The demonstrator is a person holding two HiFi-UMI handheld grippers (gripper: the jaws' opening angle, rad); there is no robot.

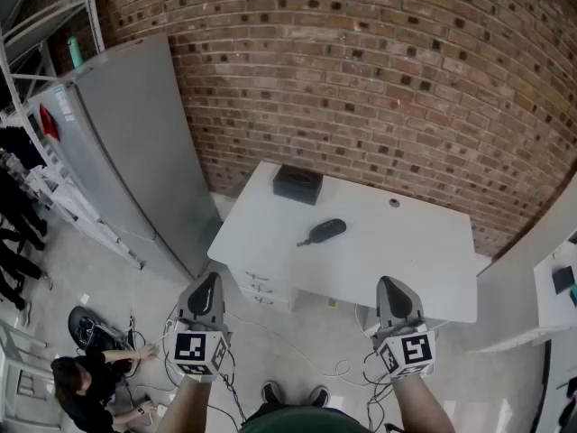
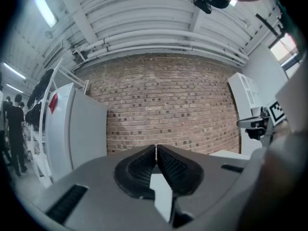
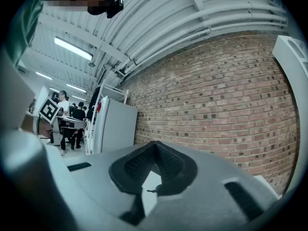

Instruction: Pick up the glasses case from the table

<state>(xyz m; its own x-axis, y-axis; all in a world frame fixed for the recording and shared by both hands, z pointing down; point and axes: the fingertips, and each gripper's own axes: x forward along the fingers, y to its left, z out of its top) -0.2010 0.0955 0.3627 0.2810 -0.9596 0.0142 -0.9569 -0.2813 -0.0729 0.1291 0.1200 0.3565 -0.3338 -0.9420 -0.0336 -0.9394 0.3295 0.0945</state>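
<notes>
The glasses case [image 1: 325, 230], dark and oval, lies near the middle of the white table [image 1: 415, 260]. My left gripper [image 1: 206, 280] and right gripper [image 1: 390, 284] are held level side by side short of the table's near edge, well back from the case. Both are empty. In the left gripper view the left gripper [image 2: 156, 148] has its ribbed pads pressed together. The right gripper [image 3: 155, 145] looks the same in the right gripper view. Both of those views face the brick wall; I cannot make out the case in either.
A black box [image 1: 297, 184] stands at the table's far left corner. A tall grey cabinet [image 1: 135, 152] is left of the table, and a white shelf unit [image 1: 559, 287] is at the right. A person [image 1: 81, 386] crouches on the floor at lower left among cables [image 1: 297, 350].
</notes>
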